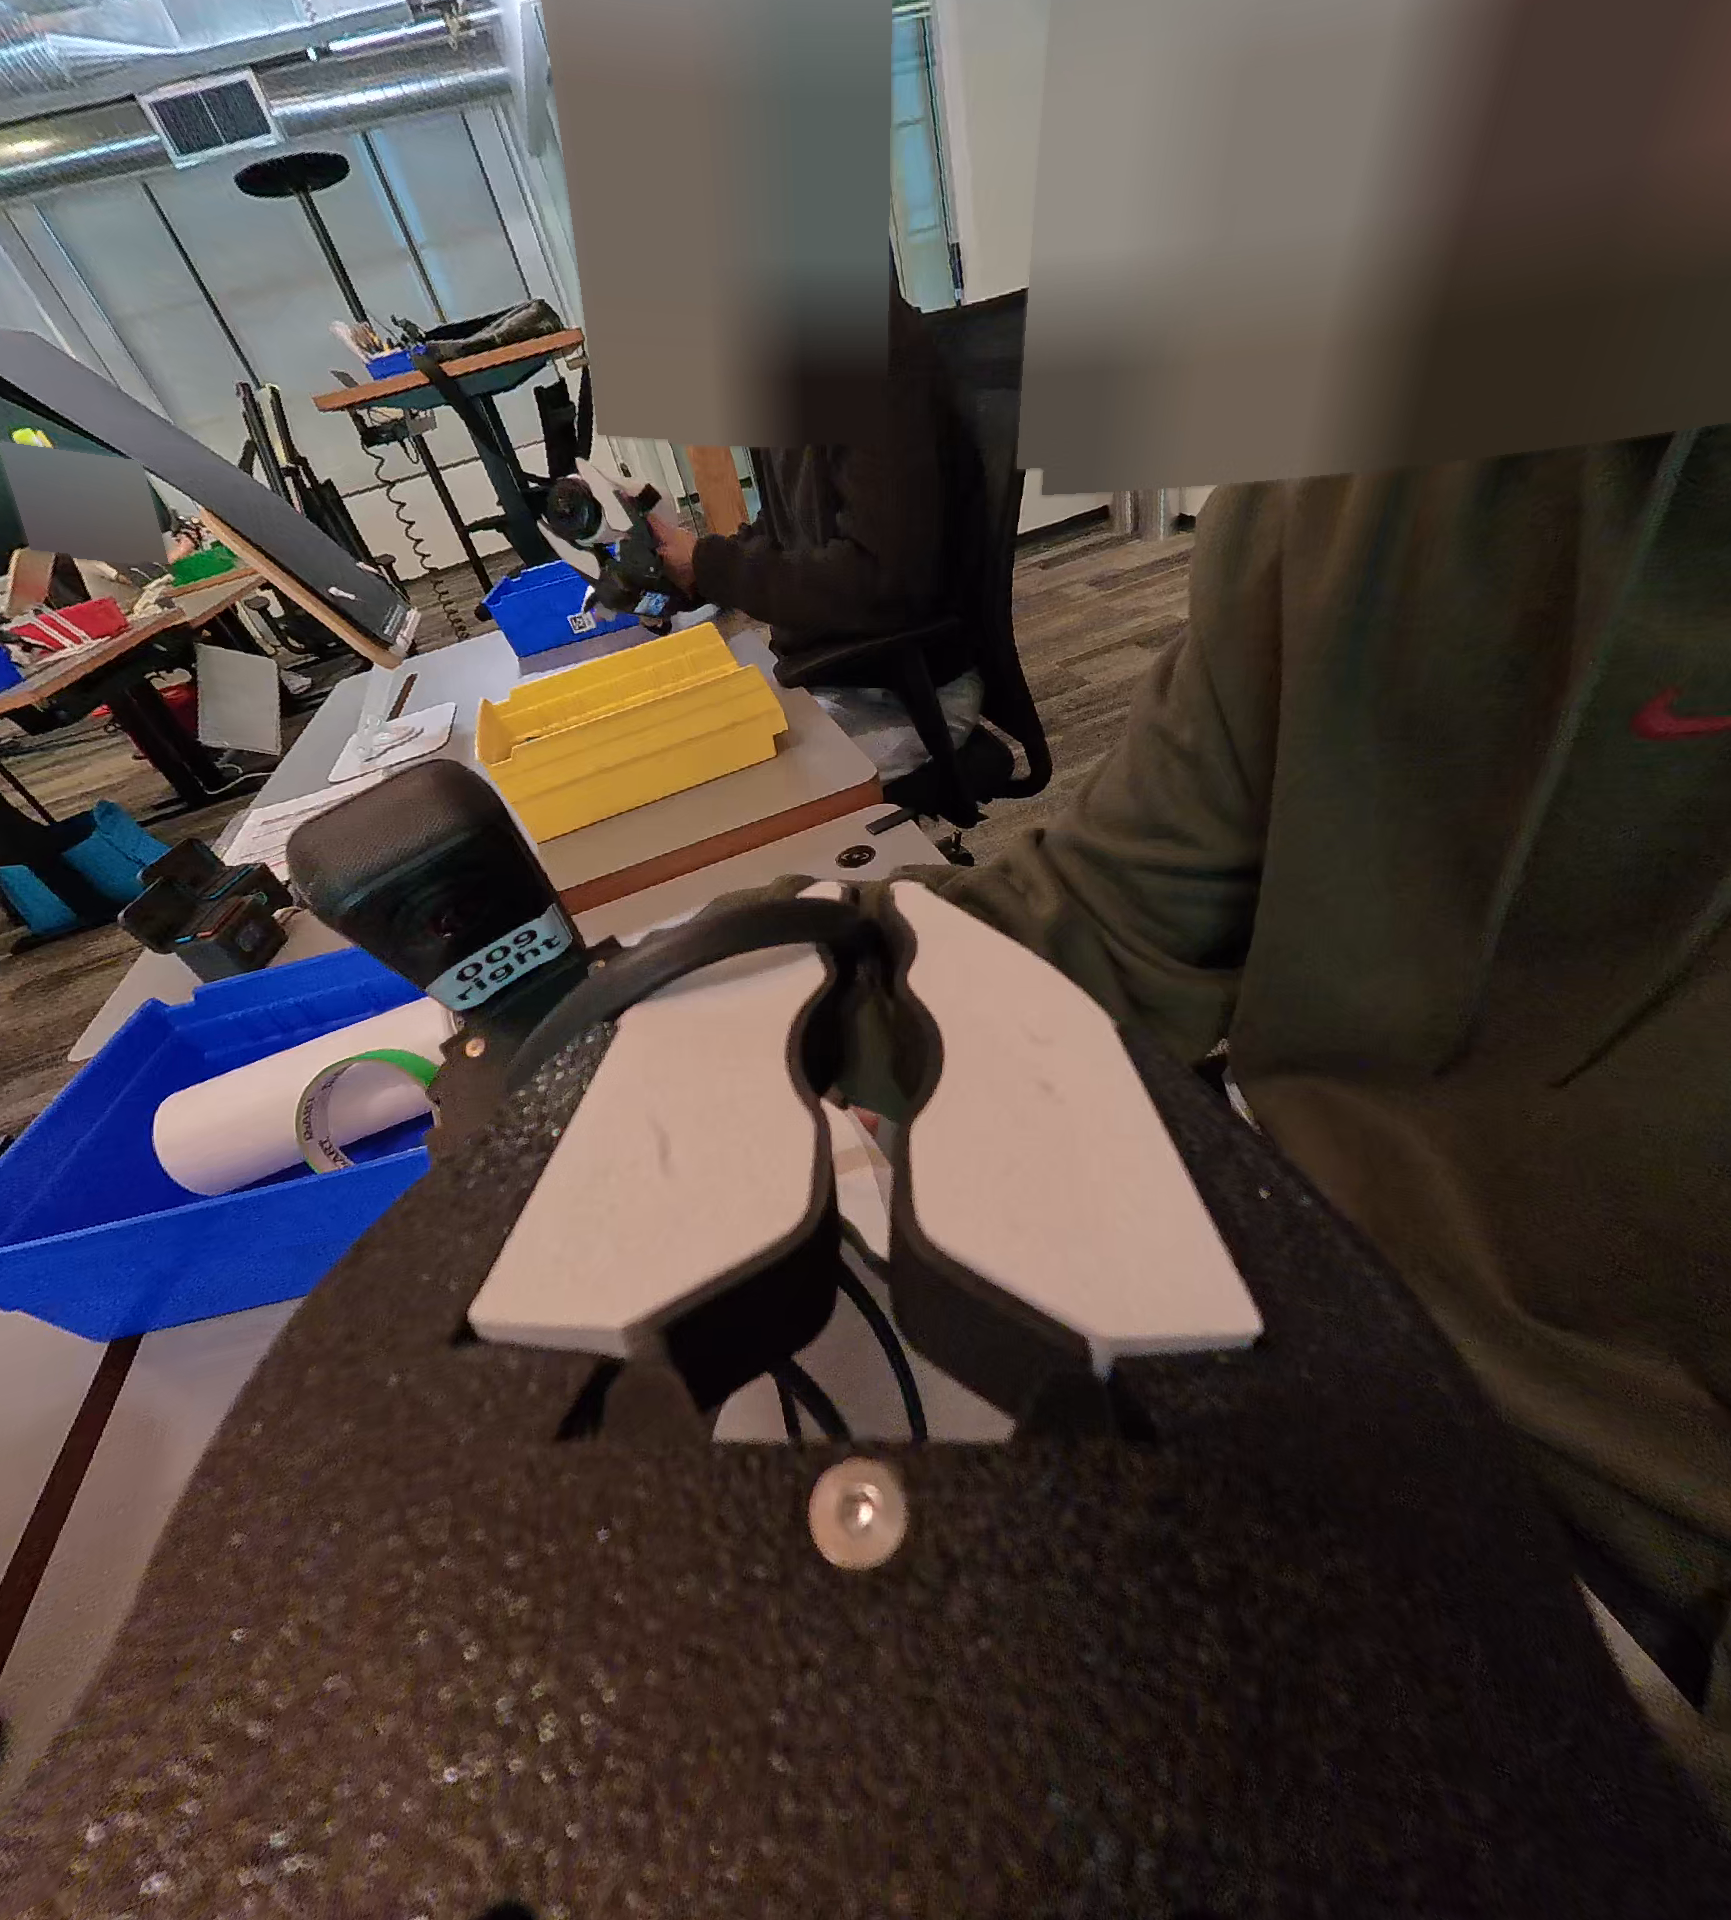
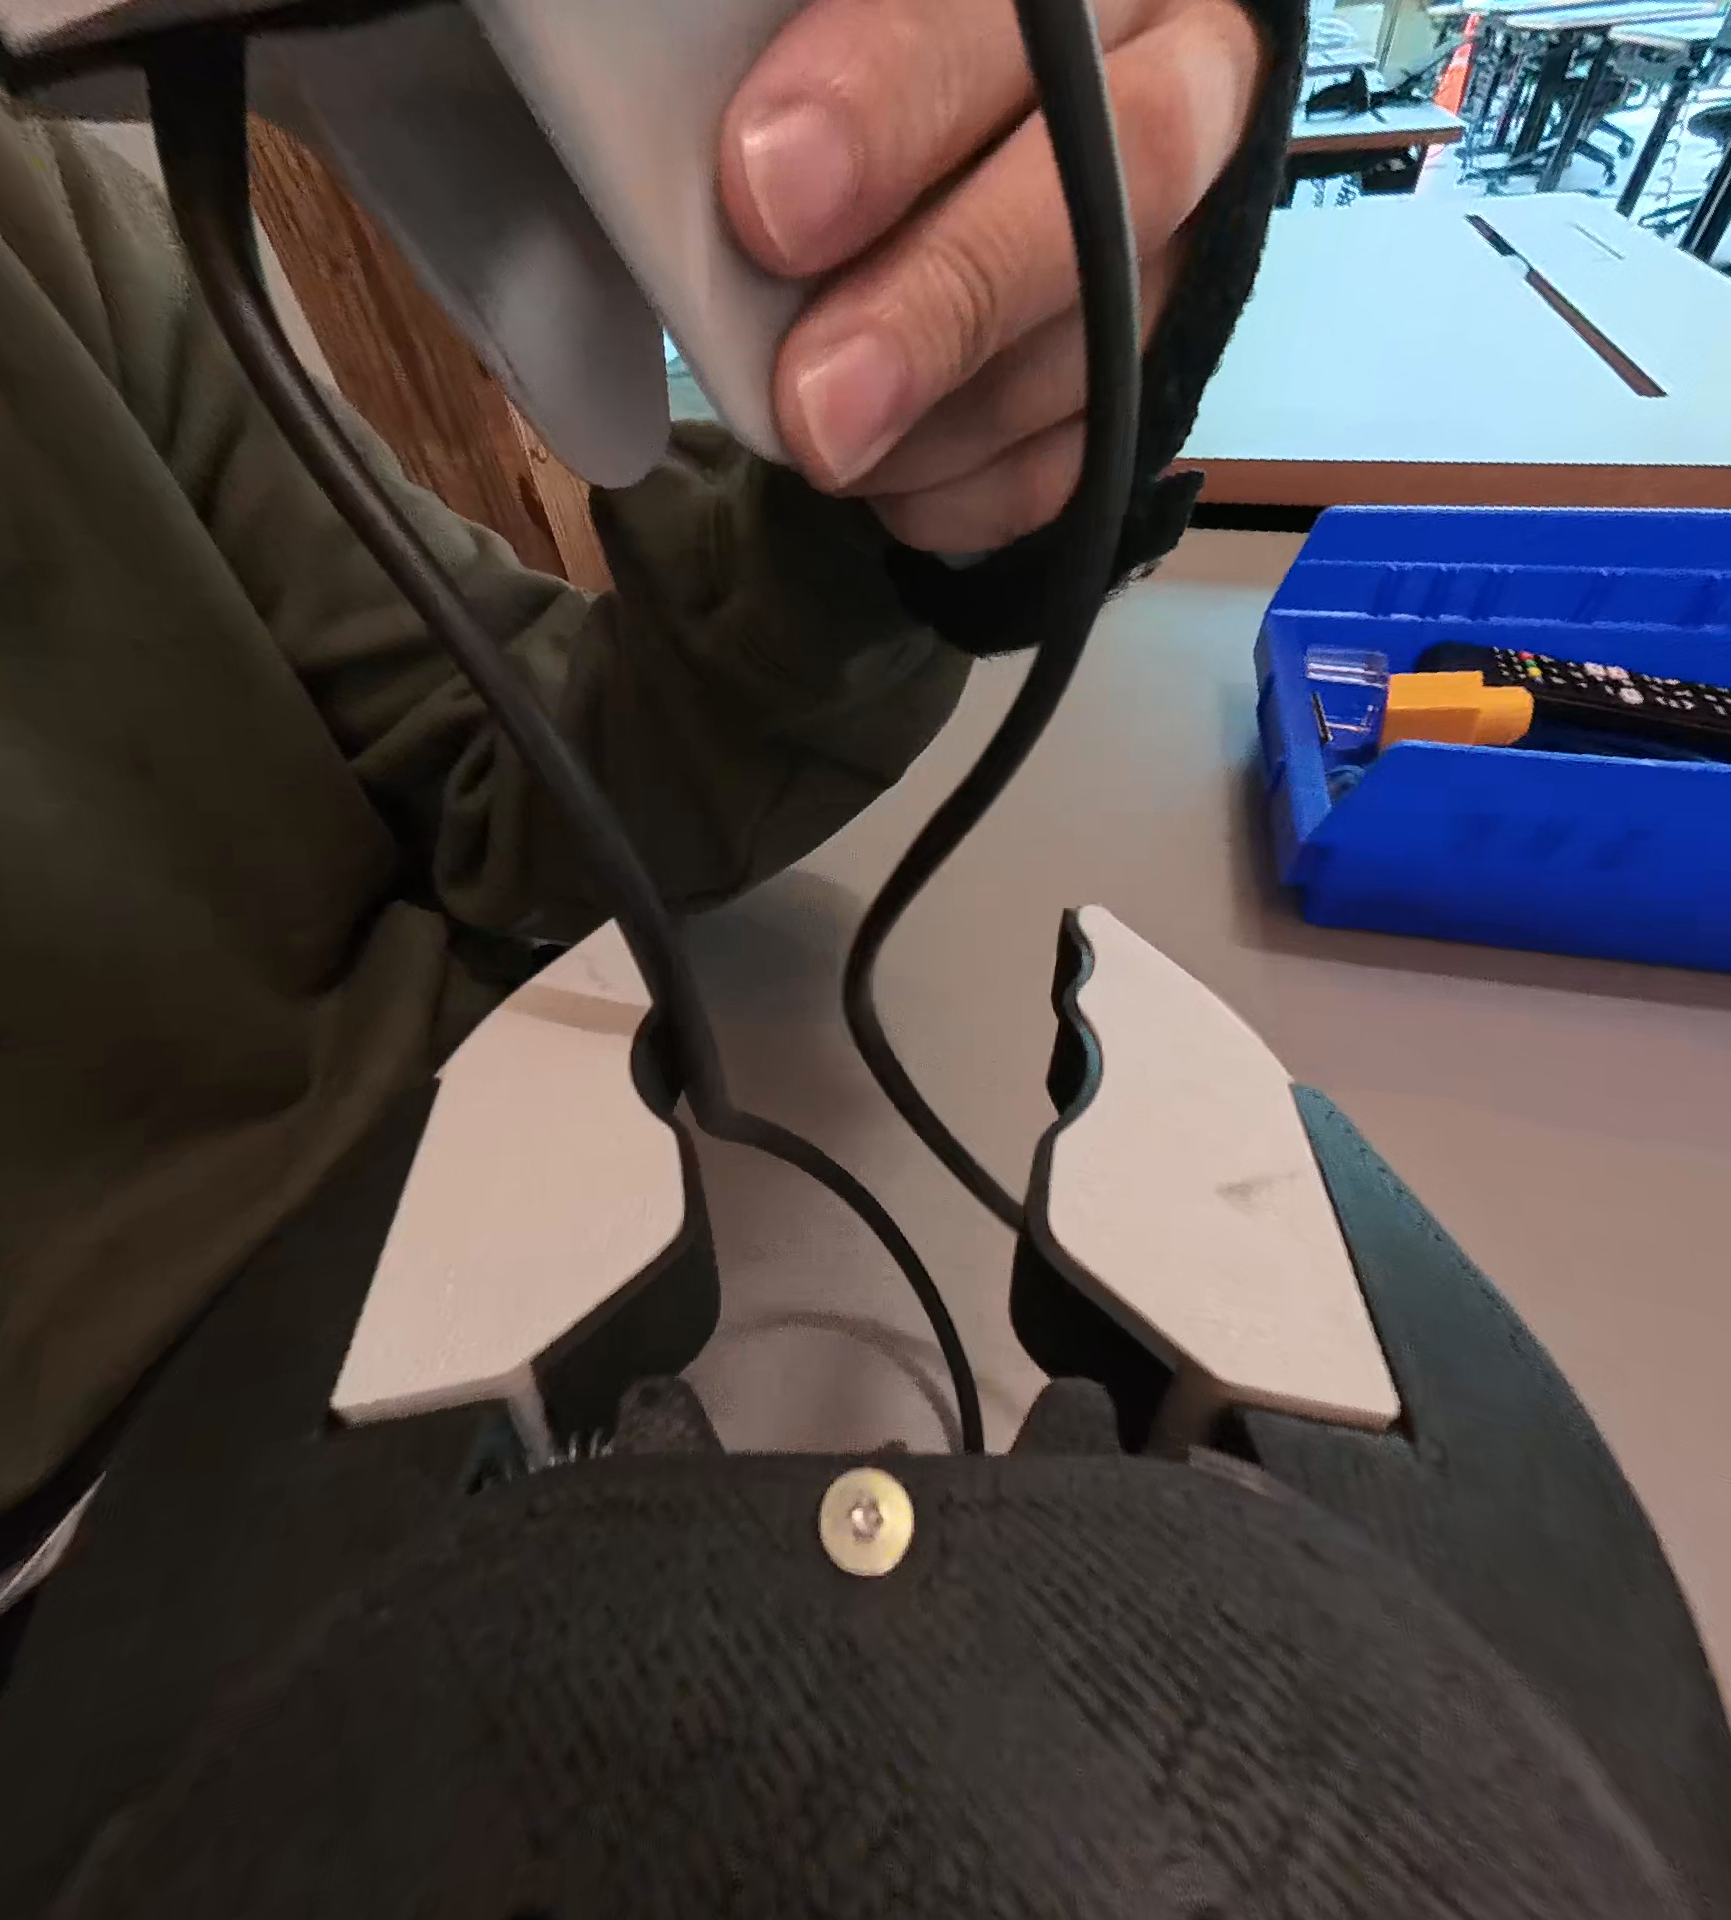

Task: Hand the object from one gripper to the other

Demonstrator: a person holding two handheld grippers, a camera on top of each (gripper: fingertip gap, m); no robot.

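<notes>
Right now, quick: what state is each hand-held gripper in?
Left hand-held gripper: shut, apparently on the black cable.
Right hand-held gripper: open; the cable hangs between its fingers, touching one, not clamped.

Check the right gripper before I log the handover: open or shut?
Open: the right gripper shows a wide gap between its fingers, with the black cable hanging loose.

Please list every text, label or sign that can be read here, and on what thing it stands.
I do not copy writing; these things bear it.
Pale blue label on the black camera: printed, legible.
Green tape roll, inner face: print, blurred.
Sticker on the far blue bin: too small.
Remote control buttons: too small.
</notes>
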